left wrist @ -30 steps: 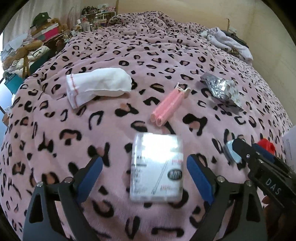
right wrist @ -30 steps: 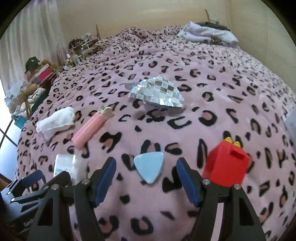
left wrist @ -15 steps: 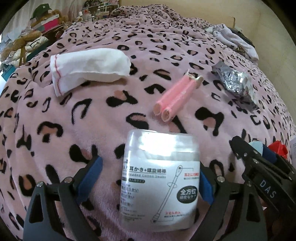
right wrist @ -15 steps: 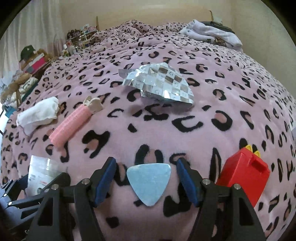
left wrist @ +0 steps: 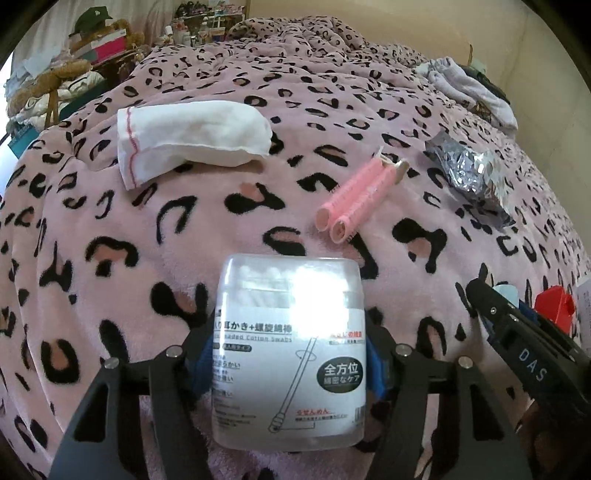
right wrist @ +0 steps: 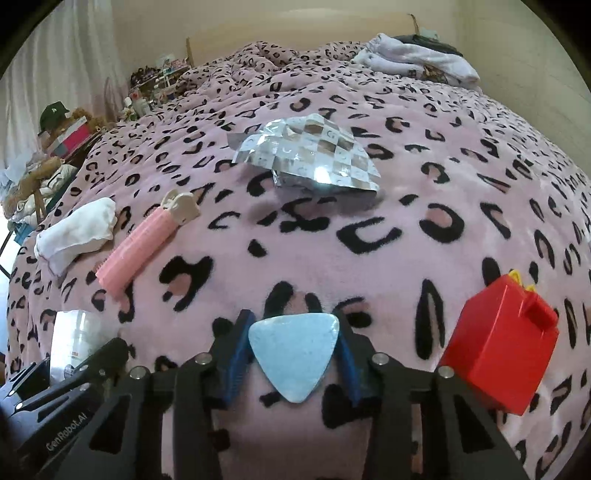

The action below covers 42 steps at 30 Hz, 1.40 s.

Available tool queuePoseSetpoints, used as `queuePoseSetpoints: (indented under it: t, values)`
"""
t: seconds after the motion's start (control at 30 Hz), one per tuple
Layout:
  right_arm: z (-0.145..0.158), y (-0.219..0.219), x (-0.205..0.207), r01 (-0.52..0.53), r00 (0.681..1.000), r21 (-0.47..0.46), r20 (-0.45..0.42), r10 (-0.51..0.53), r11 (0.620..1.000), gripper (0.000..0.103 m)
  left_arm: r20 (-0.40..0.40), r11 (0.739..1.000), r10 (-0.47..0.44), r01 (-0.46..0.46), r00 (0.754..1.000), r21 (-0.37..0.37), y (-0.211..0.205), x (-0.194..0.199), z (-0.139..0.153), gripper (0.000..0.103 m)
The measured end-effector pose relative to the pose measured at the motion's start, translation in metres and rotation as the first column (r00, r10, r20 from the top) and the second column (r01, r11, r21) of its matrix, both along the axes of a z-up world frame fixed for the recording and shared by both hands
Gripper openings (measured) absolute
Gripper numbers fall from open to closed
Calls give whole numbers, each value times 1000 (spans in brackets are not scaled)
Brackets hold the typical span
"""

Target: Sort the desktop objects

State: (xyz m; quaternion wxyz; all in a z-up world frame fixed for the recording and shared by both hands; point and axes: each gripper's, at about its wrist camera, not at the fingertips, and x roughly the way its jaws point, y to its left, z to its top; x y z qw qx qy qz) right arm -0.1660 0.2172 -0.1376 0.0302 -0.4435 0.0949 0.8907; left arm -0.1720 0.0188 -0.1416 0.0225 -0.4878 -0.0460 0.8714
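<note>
My left gripper (left wrist: 290, 354) is shut on a clear cotton swab box (left wrist: 291, 332) with a white label, its blue pads pressed to both sides. My right gripper (right wrist: 291, 347) is shut on a pale blue triangular pick (right wrist: 295, 350) lying on the pink leopard blanket (right wrist: 406, 229). The right gripper also shows at the right edge of the left wrist view (left wrist: 517, 325). Farther out lie pink hair rollers (left wrist: 356, 197), a white folded cloth (left wrist: 184, 142), a silver foil bag (right wrist: 306, 158) and a red toy box (right wrist: 498, 347).
A pile of pale clothes (right wrist: 417, 55) lies at the far right of the bed. Cluttered shelves, boxes and a green cap (left wrist: 92, 26) stand beyond the bed's left edge. A wall (right wrist: 535, 55) runs along the right.
Both grippers moved forward and down onto their objects. The left pads closed on the swab box. The right pads closed on the blue pick.
</note>
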Motion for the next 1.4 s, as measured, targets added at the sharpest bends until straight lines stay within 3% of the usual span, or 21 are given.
queuePoseSetpoints:
  t: [0.2, 0.53, 0.83, 1.4]
  values:
    - [8, -5, 9, -2, 1000, -25, -12, 2, 1000, 43, 1, 1000, 2, -2, 1000, 8, -7, 8, 8, 64]
    - [23, -27, 39, -49, 999, -49, -6, 49, 998, 43, -20, 999, -23, 22, 1000, -40, -18, 41, 38, 64]
    - [53, -36, 66, -79, 997, -54, -15, 78, 995, 43, -31, 997, -36, 33, 999, -76, -24, 68, 62, 64]
    - [118, 0, 126, -4, 999, -28, -42, 3, 1000, 43, -78, 993, -99, 93, 992, -75, 4, 105, 117, 64]
